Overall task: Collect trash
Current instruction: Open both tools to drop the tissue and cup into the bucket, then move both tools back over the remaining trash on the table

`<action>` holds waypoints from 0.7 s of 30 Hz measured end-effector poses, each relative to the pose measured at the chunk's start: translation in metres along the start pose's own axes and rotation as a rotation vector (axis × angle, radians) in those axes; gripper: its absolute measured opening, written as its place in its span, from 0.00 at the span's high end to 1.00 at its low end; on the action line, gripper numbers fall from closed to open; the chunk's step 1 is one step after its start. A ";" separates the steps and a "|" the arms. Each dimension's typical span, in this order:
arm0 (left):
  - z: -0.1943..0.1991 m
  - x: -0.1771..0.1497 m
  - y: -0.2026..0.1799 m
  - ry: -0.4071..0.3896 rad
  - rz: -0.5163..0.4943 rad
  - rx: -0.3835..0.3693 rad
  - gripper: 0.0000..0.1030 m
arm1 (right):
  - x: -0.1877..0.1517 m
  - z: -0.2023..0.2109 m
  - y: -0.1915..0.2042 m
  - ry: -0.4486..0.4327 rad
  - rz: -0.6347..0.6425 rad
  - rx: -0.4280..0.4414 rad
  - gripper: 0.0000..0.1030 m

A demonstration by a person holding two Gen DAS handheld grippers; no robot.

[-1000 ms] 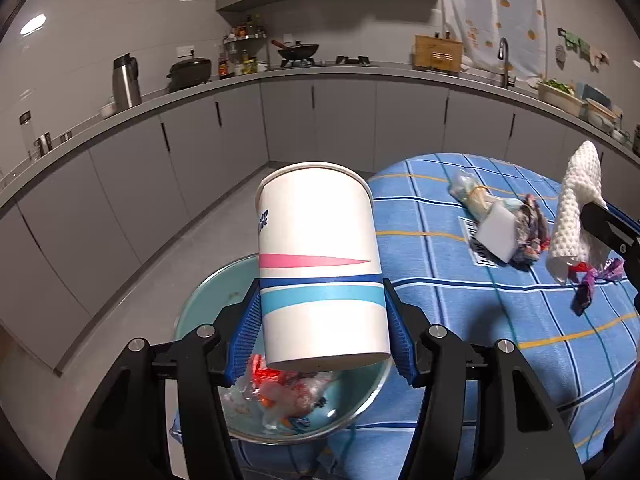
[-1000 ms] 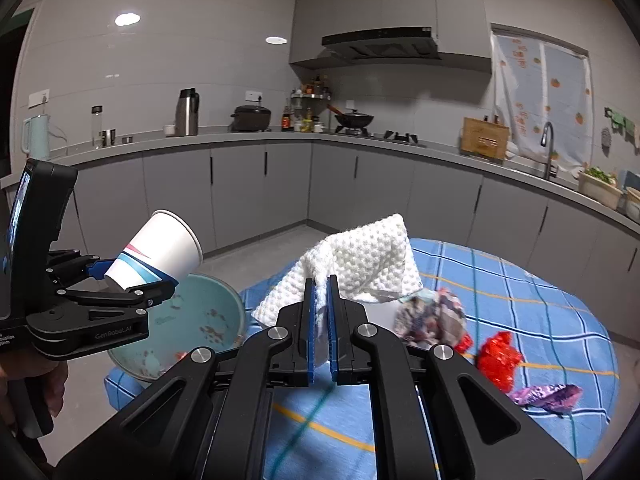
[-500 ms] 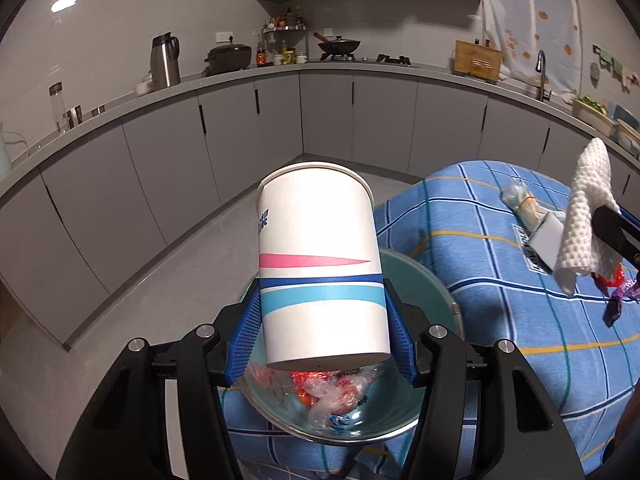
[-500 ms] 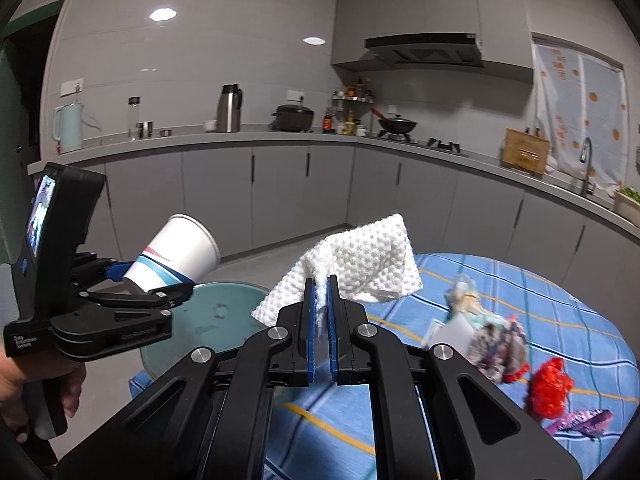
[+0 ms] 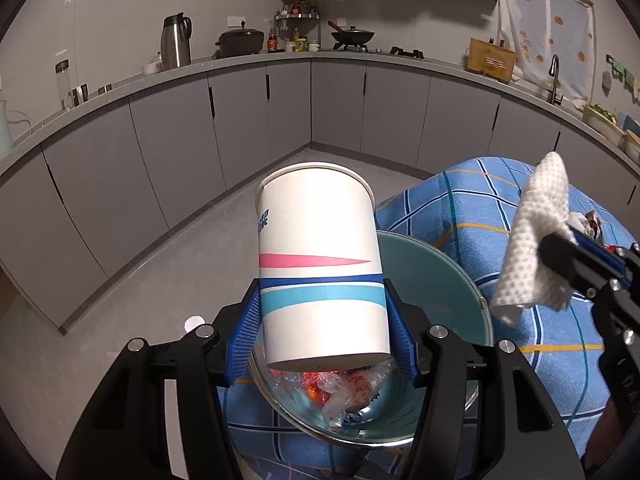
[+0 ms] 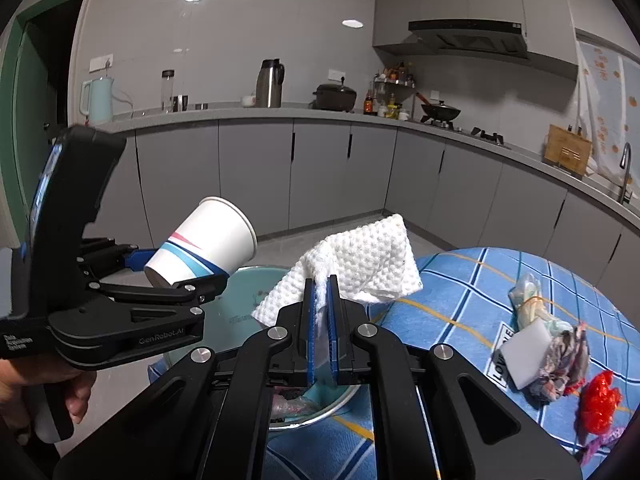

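My left gripper (image 5: pixel 322 322) is shut on a white paper cup (image 5: pixel 320 264) with pink and blue stripes, held tilted above a teal bowl (image 5: pixel 440 280) at the table's edge. The bowl holds crumpled wrappers (image 5: pixel 344 390). My right gripper (image 6: pixel 322 304) is shut on a white dimpled paper towel (image 6: pixel 360 264), held over the bowl (image 6: pixel 248 292) beside the cup (image 6: pixel 208 240). The towel also shows at the right of the left wrist view (image 5: pixel 532 240). More trash lies on the blue checked tablecloth (image 6: pixel 460 304): a white card (image 6: pixel 524 352), a crumpled wrapper (image 6: pixel 568 356), a red wrapper (image 6: pixel 600 400).
Grey kitchen cabinets (image 5: pixel 200 140) and the counter curve around behind. The grey floor (image 5: pixel 160 280) lies to the left of the table. A clear bag (image 6: pixel 528 296) lies further back on the cloth.
Both grippers have swung left and toward the bowl. The towel now hangs closer to the cup and over the bowl. Both grips are unchanged.
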State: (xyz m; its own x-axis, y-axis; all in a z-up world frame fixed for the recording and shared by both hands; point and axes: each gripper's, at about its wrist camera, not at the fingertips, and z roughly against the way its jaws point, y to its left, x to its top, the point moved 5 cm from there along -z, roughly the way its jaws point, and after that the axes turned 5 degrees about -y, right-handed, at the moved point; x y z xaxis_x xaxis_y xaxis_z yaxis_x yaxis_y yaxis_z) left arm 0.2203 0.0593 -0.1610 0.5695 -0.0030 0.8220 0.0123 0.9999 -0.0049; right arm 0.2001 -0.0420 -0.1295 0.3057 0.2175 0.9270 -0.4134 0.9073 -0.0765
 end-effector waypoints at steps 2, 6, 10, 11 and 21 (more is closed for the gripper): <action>-0.003 -0.002 0.001 0.006 0.004 -0.001 0.44 | -0.002 -0.005 -0.001 0.009 -0.001 0.011 0.94; -0.007 -0.006 0.001 0.018 0.006 -0.002 0.44 | -0.008 -0.016 0.001 0.027 0.004 0.031 0.94; -0.011 -0.008 0.002 0.027 0.008 0.000 0.44 | -0.013 -0.025 0.002 0.049 0.013 0.045 0.90; -0.011 -0.009 0.002 0.029 0.010 0.000 0.44 | -0.015 -0.027 0.002 0.052 0.017 0.048 0.89; -0.011 -0.009 0.007 0.019 0.027 0.015 0.22 | -0.029 -0.028 -0.014 0.062 -0.020 0.002 0.67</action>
State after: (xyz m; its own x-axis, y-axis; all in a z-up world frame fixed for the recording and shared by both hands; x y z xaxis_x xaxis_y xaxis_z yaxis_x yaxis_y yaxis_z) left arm 0.2241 0.0658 -0.1747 0.5851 0.0237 0.8106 -0.0157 0.9997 -0.0179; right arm 0.2212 -0.0511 -0.1656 0.3668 0.2211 0.9036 -0.4082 0.9111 -0.0573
